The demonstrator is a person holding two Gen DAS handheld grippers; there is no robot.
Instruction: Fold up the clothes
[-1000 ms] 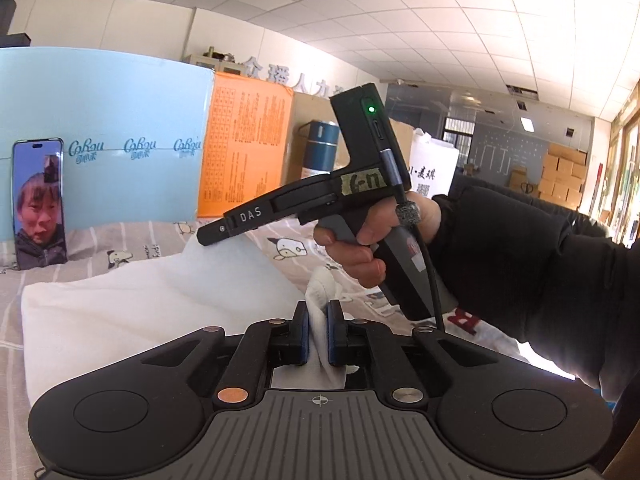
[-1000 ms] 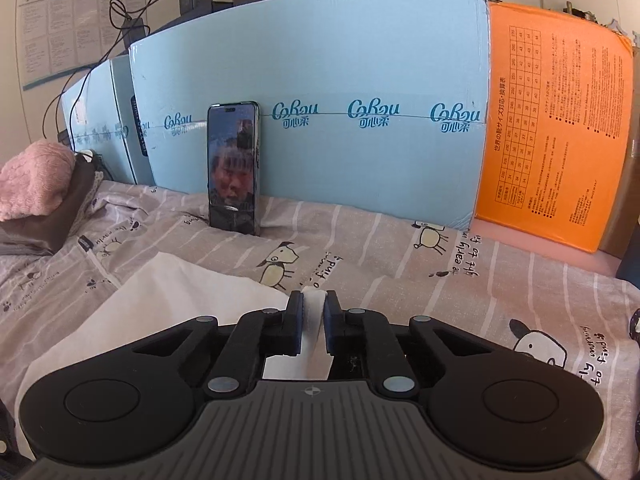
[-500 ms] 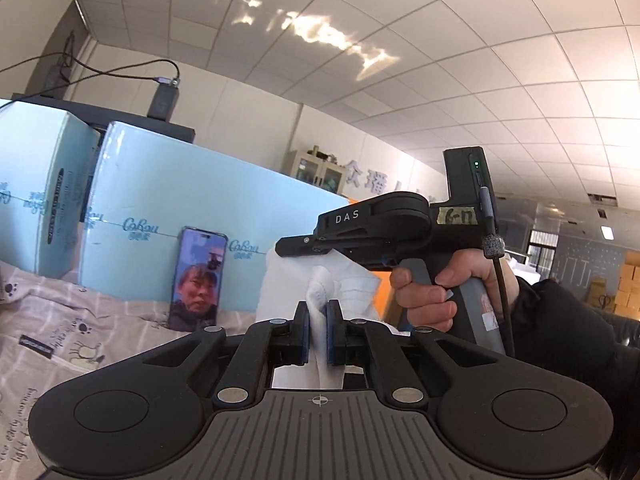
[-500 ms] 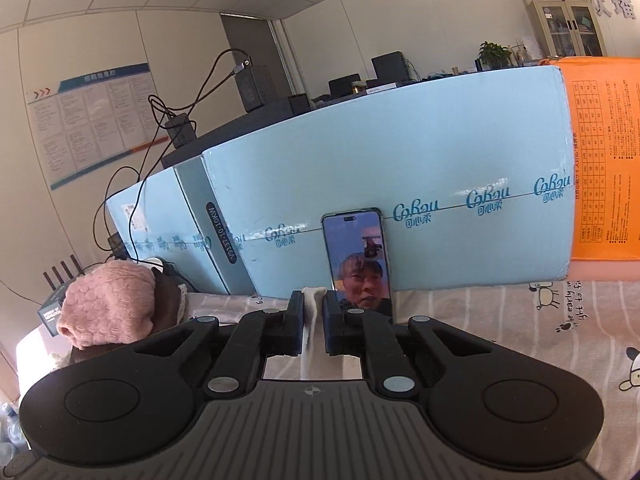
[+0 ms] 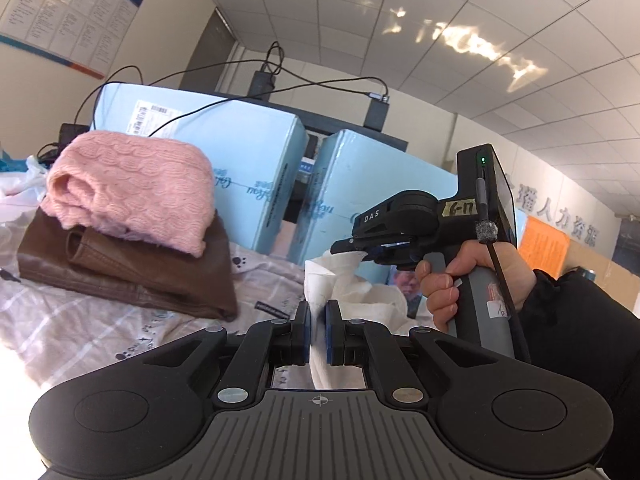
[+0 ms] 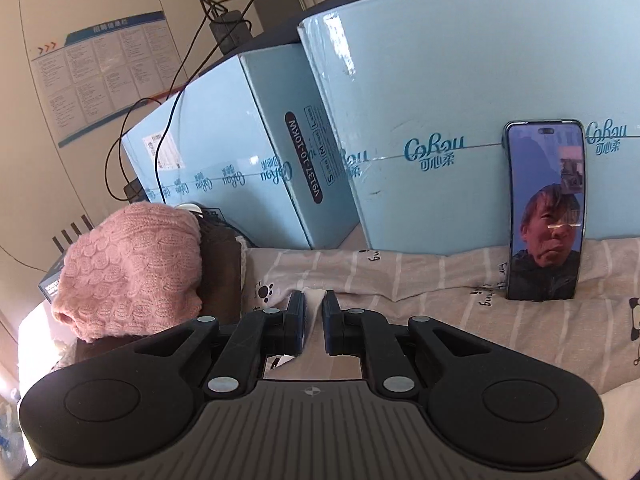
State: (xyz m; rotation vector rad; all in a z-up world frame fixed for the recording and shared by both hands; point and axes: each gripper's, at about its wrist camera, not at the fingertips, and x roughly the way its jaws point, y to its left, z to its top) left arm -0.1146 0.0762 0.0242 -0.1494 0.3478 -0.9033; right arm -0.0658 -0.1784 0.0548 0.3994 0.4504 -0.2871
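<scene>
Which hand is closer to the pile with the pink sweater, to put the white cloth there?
Probably the left gripper: the pink sweater pile lies on its side, while the right gripper holds the white cloth farther right.

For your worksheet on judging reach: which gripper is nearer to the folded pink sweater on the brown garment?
Probably the right. The right gripper sits just beside the pink sweater; the left gripper sees the sweater farther off, up to its left.

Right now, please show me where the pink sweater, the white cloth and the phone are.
pink sweater (image 5: 132,196): left wrist view, middle of its knitted top.
white cloth (image 5: 340,276): left wrist view, bunched part above the fingers.
phone (image 6: 546,212): right wrist view, centre of the screen.
</scene>
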